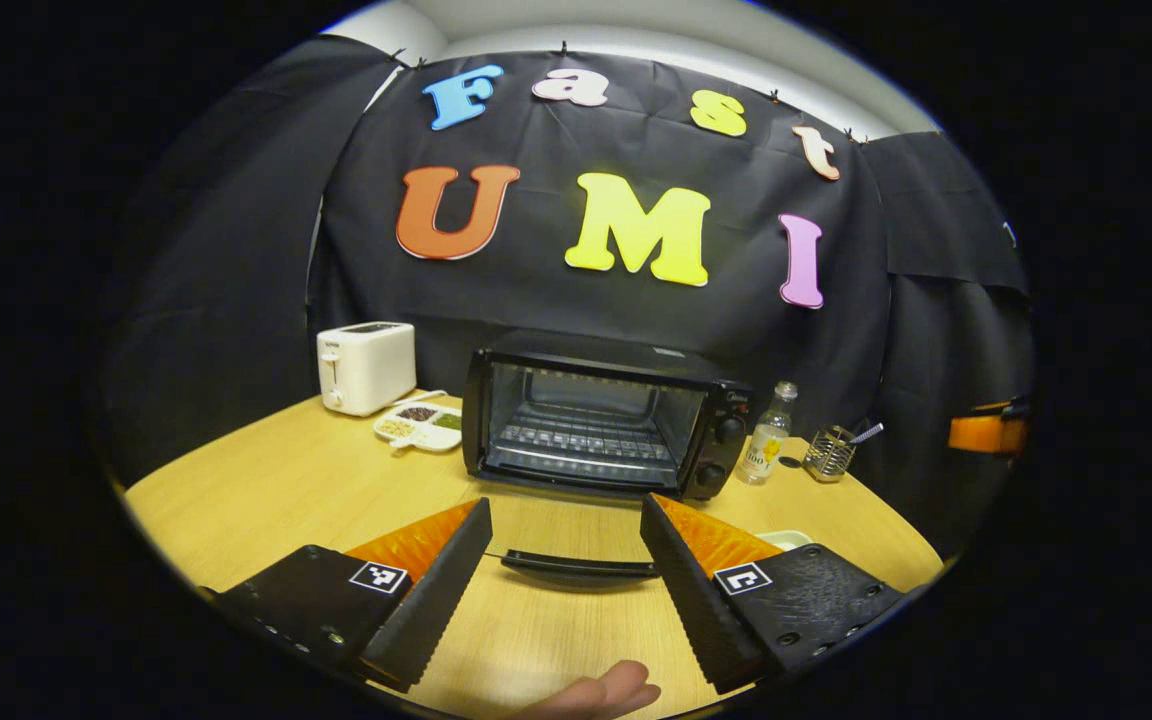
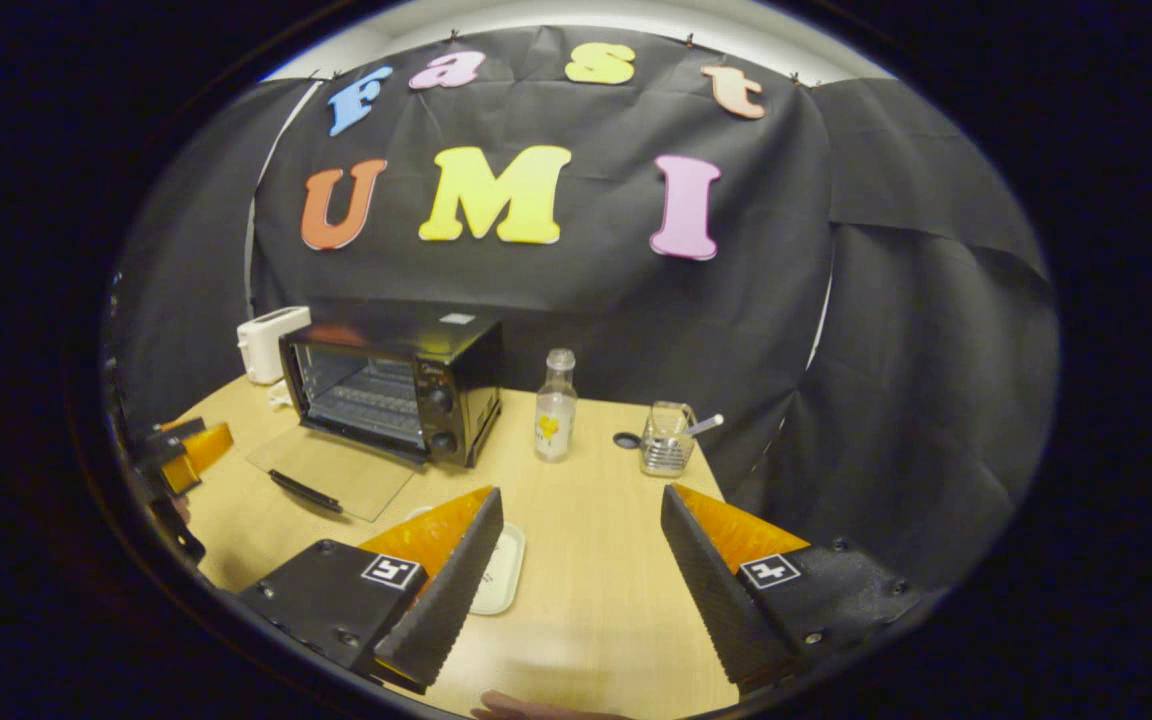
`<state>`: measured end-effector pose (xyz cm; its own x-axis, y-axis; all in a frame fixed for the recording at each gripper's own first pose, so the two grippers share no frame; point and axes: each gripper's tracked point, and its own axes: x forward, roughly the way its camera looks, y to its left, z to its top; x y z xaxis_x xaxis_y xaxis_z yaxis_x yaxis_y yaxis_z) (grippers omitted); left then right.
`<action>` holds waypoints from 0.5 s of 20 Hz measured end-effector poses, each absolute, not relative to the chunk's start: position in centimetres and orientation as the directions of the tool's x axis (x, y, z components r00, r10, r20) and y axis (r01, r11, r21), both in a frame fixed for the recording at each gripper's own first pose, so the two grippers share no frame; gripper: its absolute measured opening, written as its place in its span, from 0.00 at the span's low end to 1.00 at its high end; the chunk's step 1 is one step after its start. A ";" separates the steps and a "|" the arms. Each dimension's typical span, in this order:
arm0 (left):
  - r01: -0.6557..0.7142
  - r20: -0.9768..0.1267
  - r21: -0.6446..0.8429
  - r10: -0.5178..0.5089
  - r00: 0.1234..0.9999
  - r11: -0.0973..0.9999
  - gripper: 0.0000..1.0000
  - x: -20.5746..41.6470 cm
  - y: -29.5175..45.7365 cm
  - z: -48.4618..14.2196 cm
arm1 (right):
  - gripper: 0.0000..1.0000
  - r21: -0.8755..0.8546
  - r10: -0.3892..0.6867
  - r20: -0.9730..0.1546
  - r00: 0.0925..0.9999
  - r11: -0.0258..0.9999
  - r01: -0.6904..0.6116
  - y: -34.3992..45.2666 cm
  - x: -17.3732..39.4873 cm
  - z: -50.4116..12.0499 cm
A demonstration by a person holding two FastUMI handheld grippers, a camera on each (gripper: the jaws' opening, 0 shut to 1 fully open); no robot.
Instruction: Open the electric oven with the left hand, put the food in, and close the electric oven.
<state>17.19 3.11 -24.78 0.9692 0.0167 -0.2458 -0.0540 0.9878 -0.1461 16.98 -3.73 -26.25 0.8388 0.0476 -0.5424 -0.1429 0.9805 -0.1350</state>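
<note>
The black electric oven (image 1: 596,420) stands at the back of the wooden table with its glass door (image 2: 336,470) folded down flat and the wire rack inside bare. The door's black handle (image 1: 579,566) lies just ahead of my left gripper (image 1: 566,505), which is open and touches nothing. My right gripper (image 2: 582,492) hangs open over the table to the right of the oven (image 2: 391,385). A small white dish (image 2: 499,570) lies under its left finger, half hidden; what it holds I cannot tell. Its rim (image 1: 786,538) peeks past the left gripper's right finger.
A white toaster (image 1: 366,365) and a divided snack dish (image 1: 419,425) sit left of the oven. A clear bottle (image 1: 766,435) and a wire holder (image 1: 829,452) stand to its right. A person's fingertip (image 1: 606,690) shows at the bottom edge.
</note>
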 end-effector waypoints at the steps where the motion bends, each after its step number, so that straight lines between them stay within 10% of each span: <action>1: -0.061 -0.229 -0.134 0.029 0.973 0.989 0.95 16.9 3.5 -23.6 | 1.00 -0.130 0.044 -0.565 0.824 0.981 -0.142 -3.7 17.2 -27.6; 10: -0.076 -0.060 -0.031 0.074 0.995 0.997 0.95 12.4 4.8 -13.7 | 0.98 0.030 0.110 -0.741 0.662 0.991 -0.131 -2.4 19.2 -38.2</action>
